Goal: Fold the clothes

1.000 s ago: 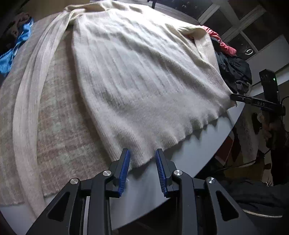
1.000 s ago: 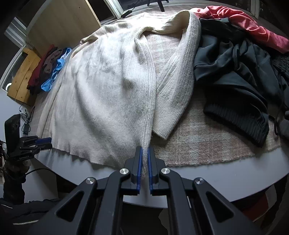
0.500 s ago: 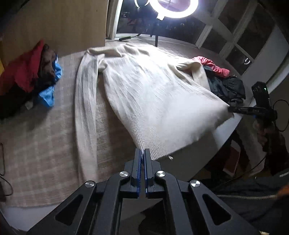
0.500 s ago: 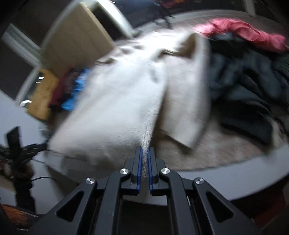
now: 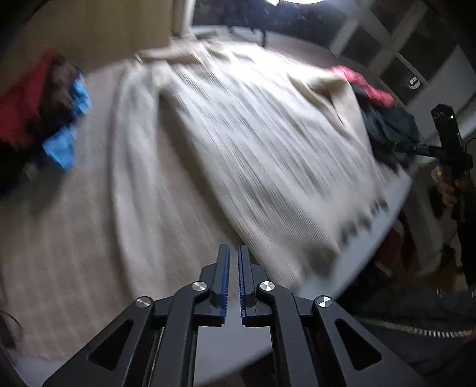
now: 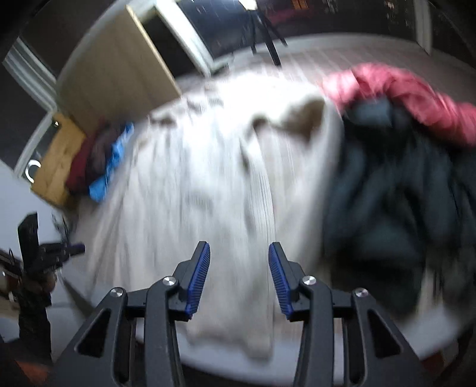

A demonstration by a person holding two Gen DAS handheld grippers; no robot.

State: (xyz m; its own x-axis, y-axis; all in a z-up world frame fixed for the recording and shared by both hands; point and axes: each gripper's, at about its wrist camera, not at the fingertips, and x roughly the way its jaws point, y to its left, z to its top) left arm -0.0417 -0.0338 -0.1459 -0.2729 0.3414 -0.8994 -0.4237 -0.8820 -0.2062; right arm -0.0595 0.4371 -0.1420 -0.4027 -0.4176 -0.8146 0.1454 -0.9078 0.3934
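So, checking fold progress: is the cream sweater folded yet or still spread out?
Still spread: the cream sweater lies open across the table, one sleeve stretched alongside.

Overall light: dim room, cool grey cast in both wrist views.
Source: a bright lamp glow [image 5: 293, 1] cut off at the top edge of the left wrist view; dark window panes behind it.
Glare: the far part of the cream sweater [image 6: 208, 184] washes out near white in the right wrist view.
Blur: heavy motion smear on the sweater [image 5: 253, 148], the red and blue clothes [image 5: 44, 113] and the dark clothes pile [image 6: 401, 190].
Sharp: only the left gripper [image 5: 233, 274] and right gripper [image 6: 239, 277] look crisp, blue pads clear.
Shadows: soft, dark under the table edge [image 5: 357, 256].
Distortion: fisheye bending, black vignette at the corners.
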